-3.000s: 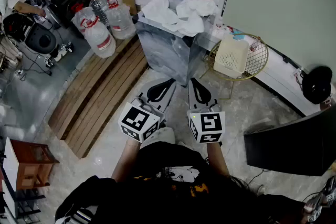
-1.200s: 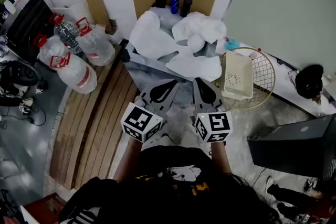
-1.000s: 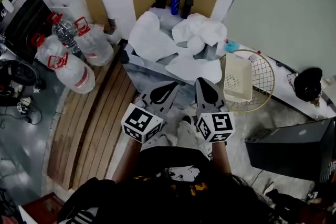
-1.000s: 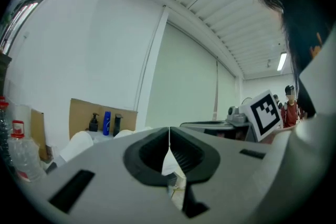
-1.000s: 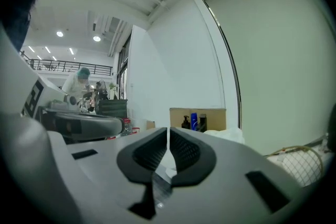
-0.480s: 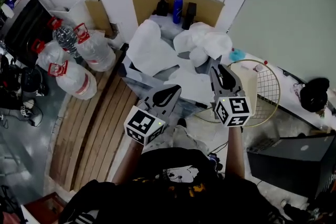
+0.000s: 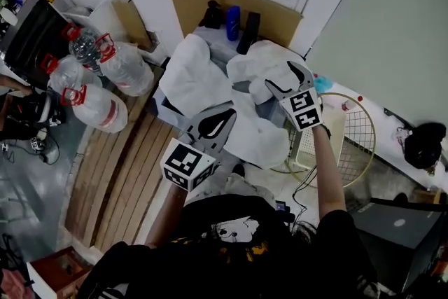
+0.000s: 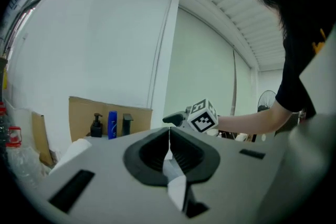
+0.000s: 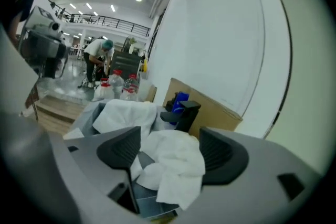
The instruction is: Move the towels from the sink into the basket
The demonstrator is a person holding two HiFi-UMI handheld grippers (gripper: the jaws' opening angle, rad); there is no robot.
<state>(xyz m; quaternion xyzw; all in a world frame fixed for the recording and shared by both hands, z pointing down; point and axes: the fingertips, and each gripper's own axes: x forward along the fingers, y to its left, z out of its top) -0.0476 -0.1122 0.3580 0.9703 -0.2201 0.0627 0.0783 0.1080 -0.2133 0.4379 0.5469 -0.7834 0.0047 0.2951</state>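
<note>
Several white towels fill the grey sink [image 7: 166,107]: a flat one [image 7: 192,73] on the left, a crumpled one [image 7: 262,65] by the black faucet [image 7: 246,31], and one draped over the front [image 7: 255,138]. My right gripper [image 7: 283,79] hangs over the crumpled towel [image 9: 173,162]. Its jaws have just been opening and stand open, the towel lying below and between them, untouched by the pads. My left gripper [image 7: 225,115] is shut and empty at the sink's front edge, its pads meeting in the left gripper view [image 8: 169,139]. The white basket [image 7: 308,147] sits right of the sink, partly behind my right arm.
A gold wire stand [image 7: 360,143] carries the basket. Cardboard [image 7: 210,0], a blue bottle [image 7: 232,12] and a dark pump bottle [image 7: 212,10] stand behind the sink. Big water jugs [image 7: 126,66] and wooden planks [image 7: 119,171] lie to the left.
My right gripper has swung forward and up from the sink's front to over the crumpled towel, and its jaws have opened. The left gripper has moved forward to the sink's edge, still shut.
</note>
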